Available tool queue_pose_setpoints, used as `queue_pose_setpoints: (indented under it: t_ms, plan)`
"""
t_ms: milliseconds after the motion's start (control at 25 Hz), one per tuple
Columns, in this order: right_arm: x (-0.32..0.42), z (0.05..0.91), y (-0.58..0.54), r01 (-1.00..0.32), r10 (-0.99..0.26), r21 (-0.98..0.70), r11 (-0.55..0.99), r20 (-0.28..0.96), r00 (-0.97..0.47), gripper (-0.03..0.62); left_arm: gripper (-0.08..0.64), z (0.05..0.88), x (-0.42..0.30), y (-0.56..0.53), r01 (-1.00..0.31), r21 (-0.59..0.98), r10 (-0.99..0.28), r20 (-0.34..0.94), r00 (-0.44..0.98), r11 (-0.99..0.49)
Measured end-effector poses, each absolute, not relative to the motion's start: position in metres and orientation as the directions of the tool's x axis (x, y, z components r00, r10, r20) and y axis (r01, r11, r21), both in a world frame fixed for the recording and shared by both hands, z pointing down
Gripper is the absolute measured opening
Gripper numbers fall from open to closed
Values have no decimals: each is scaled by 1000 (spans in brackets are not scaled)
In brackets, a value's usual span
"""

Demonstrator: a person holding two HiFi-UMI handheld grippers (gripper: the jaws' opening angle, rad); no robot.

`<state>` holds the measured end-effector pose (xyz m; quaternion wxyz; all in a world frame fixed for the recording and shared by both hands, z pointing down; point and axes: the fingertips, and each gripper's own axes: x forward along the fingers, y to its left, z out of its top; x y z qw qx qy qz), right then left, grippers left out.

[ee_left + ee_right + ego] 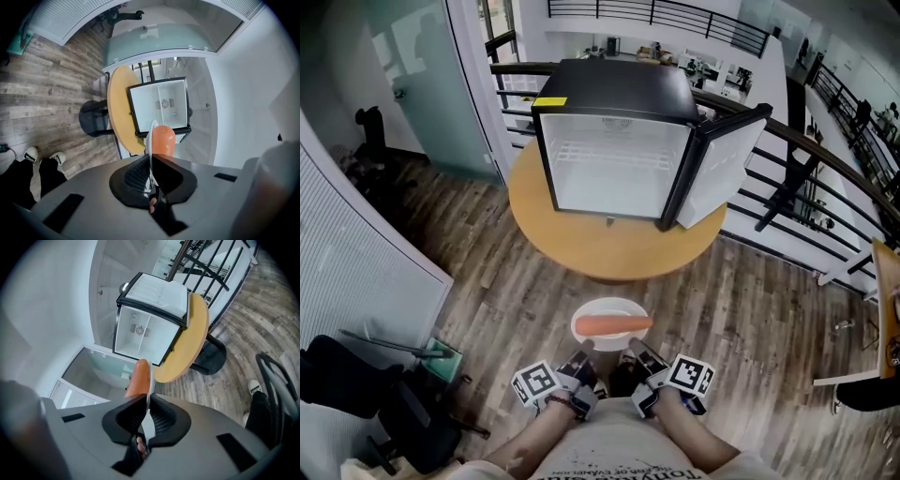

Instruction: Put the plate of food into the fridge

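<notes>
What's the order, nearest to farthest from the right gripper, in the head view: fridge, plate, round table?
1. plate, clamped at its near rim in the jaws of the right gripper.
2. round table, ahead, beyond the plate.
3. fridge, standing open on the table, toward its far side.

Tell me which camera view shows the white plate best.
The head view. It shows the whole plate from above, with the orange food on it and the left hand-held gripper and right hand-held gripper at its near rim. Each gripper view shows the plate only edge-on, as a thin line clamped between the jaws.
</notes>
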<state>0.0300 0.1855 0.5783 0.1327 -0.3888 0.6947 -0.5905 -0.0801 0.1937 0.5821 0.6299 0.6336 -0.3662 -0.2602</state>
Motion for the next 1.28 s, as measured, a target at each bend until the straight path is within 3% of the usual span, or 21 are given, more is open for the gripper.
queue_pose_setpoints:
  t_ms: [360,800,960,1120,1280]
  plan:
    - [17,587,146,-382,-685,-924,1,278,-673,43,32,584,-93,153,-115,992,-806,102,583,42]
    - [22,580,53,-364,-676,-931,8,263,-689,43,32,587,-88,66,-154,983,-806,168,568,96]
    - [30,573,19,-368,-670,-930,21,260,-695,43,32,573,-79,31,-133,990,-815,122,566,56]
    - [35,566,-14,-365,-660,-930,37,251,-708,43,32,573,-76,3,-152,983,-822,169,543,102]
    - [45,561,-43,-372,-653,-926,62,245,-717,43,32,560,-63,-28,-108,993,-834,106,542,56]
